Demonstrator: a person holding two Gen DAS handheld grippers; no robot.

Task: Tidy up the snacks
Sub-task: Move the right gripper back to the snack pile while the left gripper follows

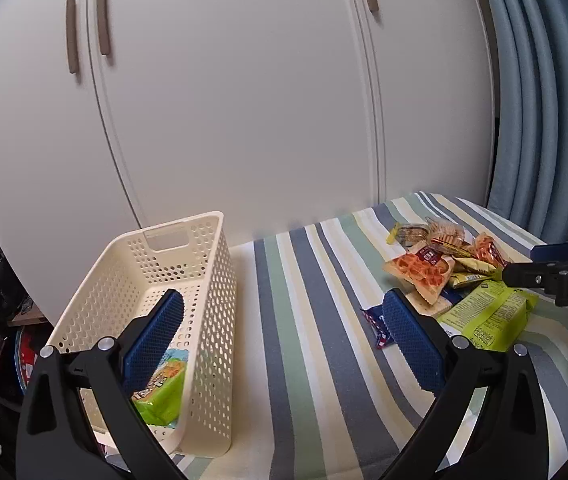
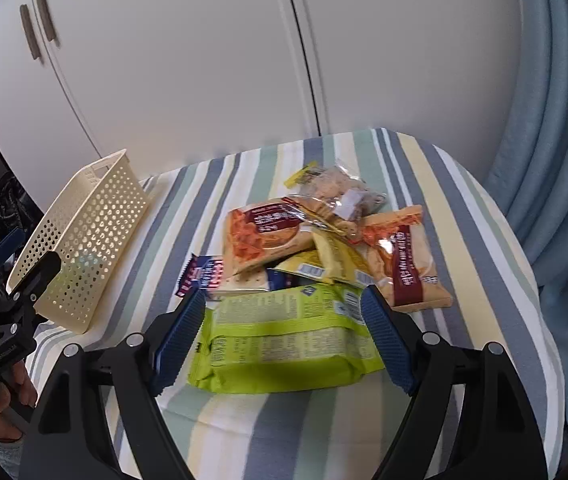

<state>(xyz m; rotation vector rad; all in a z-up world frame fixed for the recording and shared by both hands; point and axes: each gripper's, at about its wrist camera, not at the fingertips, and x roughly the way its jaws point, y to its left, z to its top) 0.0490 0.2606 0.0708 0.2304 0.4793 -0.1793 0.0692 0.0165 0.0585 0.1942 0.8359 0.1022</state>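
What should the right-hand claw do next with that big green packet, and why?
Probably close the right gripper on the lime-green snack packet. Its open jaws already flank the packet, which lies nearest at the front of the snack pile. The cream perforated basket already holds one green packet, so this one likely follows.

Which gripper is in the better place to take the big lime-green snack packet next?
Probably the right gripper: its open fingers already flank the big lime-green snack packet. The open left gripper sits by the cream perforated basket.
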